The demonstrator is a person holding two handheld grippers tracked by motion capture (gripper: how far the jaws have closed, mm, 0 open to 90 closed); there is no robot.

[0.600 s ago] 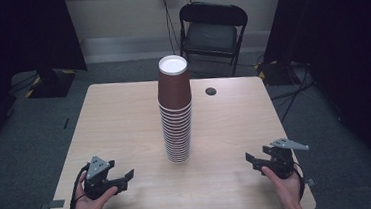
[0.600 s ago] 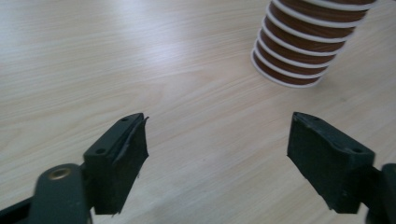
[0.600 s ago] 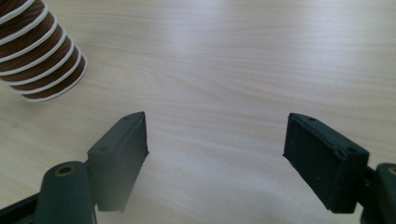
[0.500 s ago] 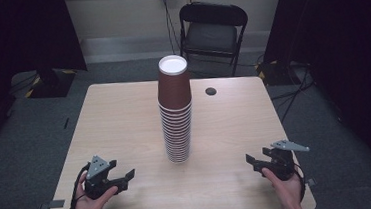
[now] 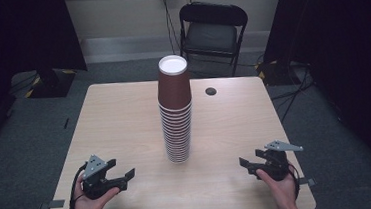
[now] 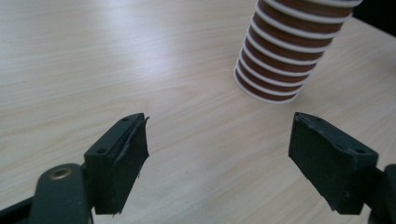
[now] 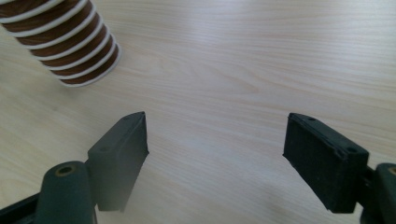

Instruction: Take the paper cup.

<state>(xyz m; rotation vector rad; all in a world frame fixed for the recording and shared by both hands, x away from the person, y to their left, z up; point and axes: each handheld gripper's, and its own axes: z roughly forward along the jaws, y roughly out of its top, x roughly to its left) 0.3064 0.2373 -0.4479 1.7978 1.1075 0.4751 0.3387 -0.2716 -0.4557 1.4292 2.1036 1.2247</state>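
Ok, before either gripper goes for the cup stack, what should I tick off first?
1. Left gripper open, nothing between its jaws: ok.
2. Right gripper open, nothing between its jaws: ok.
3. Cup stack upside down and upright at the table's middle, not leaning: ok.
4. Both grippers apart from the stack, bare table between: ok.
5. Small dark disc behind the stack, off both approach paths: ok.
6. Whether the cups are jammed together: cannot tell.
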